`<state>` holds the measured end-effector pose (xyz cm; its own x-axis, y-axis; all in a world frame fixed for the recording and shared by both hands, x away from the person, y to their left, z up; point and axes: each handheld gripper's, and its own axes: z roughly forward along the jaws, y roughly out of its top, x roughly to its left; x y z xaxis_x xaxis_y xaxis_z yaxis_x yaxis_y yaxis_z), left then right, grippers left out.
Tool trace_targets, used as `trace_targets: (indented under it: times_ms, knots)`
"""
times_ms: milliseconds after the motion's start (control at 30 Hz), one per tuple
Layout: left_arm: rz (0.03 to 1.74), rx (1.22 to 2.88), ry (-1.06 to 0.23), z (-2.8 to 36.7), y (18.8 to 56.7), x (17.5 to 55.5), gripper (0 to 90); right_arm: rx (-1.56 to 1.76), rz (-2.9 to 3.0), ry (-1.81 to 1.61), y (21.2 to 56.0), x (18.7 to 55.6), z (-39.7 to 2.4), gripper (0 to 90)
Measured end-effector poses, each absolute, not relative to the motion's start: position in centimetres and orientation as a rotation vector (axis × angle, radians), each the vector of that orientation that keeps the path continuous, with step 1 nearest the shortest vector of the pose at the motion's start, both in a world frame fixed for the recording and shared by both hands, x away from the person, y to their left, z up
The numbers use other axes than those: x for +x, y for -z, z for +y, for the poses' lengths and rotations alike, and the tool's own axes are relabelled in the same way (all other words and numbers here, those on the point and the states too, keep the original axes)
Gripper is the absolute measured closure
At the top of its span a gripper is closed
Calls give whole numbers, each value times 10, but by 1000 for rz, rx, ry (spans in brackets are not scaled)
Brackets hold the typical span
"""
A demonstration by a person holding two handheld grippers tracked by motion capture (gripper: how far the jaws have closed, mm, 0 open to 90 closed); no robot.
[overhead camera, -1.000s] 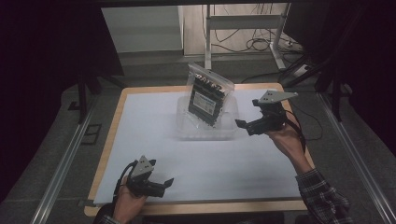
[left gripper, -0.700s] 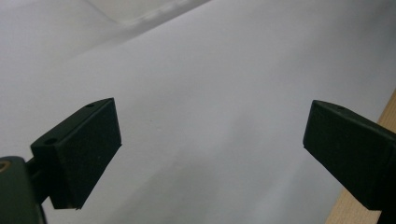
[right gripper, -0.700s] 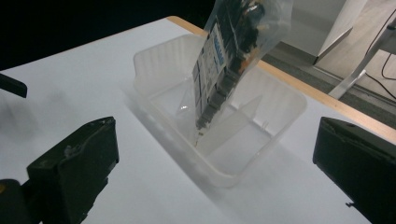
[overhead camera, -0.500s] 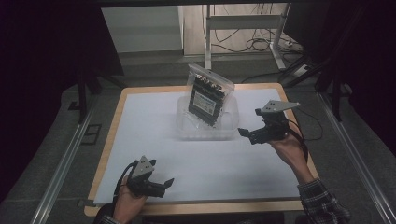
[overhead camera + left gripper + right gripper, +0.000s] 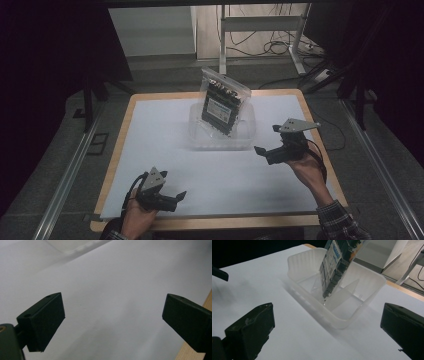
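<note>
A clear zip-top plastic bag holding a dark printed card stands tilted in a shallow translucent plastic tub at twelve o'clock on the white-covered table. The right gripper sits at the tub's four o'clock, jaws spread wide and empty; the left gripper, near the table's seven o'clock edge, is likewise released. The bag looks light, limp and slick, so a pinch on its stiffer top seal seems safest.

Bag top cut off by frame edge
</note>
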<state>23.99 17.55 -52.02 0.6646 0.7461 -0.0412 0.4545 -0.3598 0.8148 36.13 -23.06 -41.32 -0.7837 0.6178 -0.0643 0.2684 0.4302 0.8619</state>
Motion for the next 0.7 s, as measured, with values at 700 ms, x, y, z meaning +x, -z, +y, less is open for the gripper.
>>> trace_targets:
  times_ms: [700]
  knots:
    - [915,2006,-474,177,520,239,38,789,2282,-1282,416,329,-238,0]
